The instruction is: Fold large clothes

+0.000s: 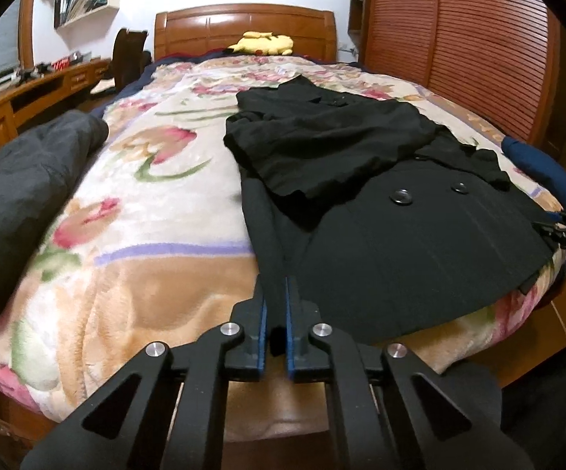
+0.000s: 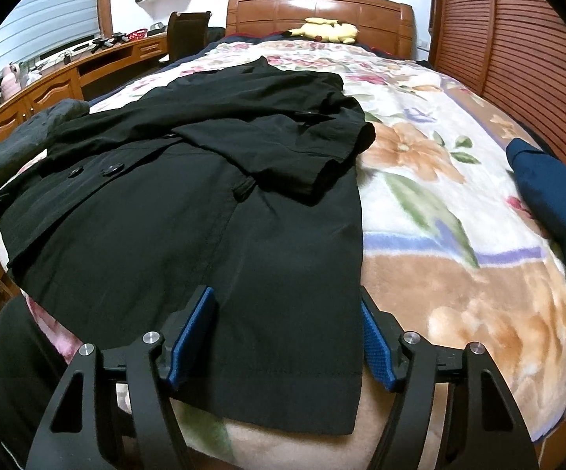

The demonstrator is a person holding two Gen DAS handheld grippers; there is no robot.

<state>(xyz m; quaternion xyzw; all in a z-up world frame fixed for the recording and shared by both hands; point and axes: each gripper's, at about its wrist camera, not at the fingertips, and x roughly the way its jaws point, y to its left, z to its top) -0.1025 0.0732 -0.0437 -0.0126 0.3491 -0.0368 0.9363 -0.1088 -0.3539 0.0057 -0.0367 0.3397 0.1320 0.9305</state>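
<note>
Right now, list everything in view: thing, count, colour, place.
coat: one, black, spread on the bed with both sleeves folded across its front
blanket: one, floral cream and pink, covering the bed
dark grey garment: one, on the bed left of the coat
blue garment: one, at the bed's right edge
plush toy: one, yellow, by the headboard
headboard: one, brown wood, at the far end
desk: one, wooden, along the left wall
left gripper: black with blue pads, shut on the coat's hem
right gripper: jaws apart, straddling the hem's right corner
</note>
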